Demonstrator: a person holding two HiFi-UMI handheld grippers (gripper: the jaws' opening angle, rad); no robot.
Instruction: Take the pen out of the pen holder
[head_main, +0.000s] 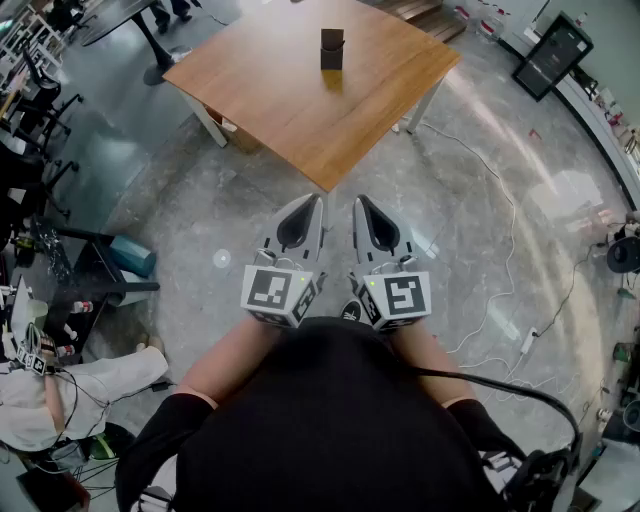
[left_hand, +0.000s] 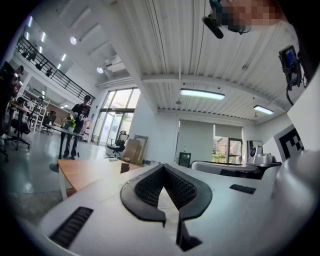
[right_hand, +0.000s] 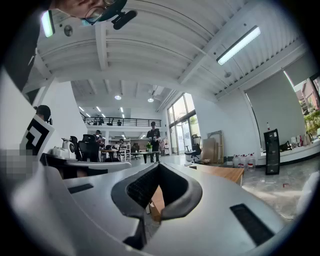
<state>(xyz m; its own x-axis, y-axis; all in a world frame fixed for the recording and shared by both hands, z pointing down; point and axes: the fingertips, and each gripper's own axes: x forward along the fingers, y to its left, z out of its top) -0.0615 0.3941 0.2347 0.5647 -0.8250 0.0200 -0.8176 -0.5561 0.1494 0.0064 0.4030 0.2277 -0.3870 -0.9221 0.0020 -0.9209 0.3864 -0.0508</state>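
A small dark pen holder (head_main: 332, 48) stands upright on the far part of a wooden table (head_main: 300, 100). The pen in it is too small to make out. Both grippers are held side by side close to the person's body, over the floor and short of the table's near corner. My left gripper (head_main: 318, 199) has its jaws pressed together with nothing between them, and so has my right gripper (head_main: 359, 200). In the left gripper view the left gripper (left_hand: 163, 167) points over the table (left_hand: 85, 172) toward the pen holder (left_hand: 124, 167). The right gripper (right_hand: 159, 165) sees the table (right_hand: 222, 173) edge-on.
Grey floor lies between me and the table, with white cables (head_main: 500, 250) trailing at the right. A seated person (head_main: 40, 385) and a blue box (head_main: 132, 255) are at the left. A black cabinet (head_main: 553, 55) stands at the far right. Office chairs (head_main: 40, 110) crowd the left edge.
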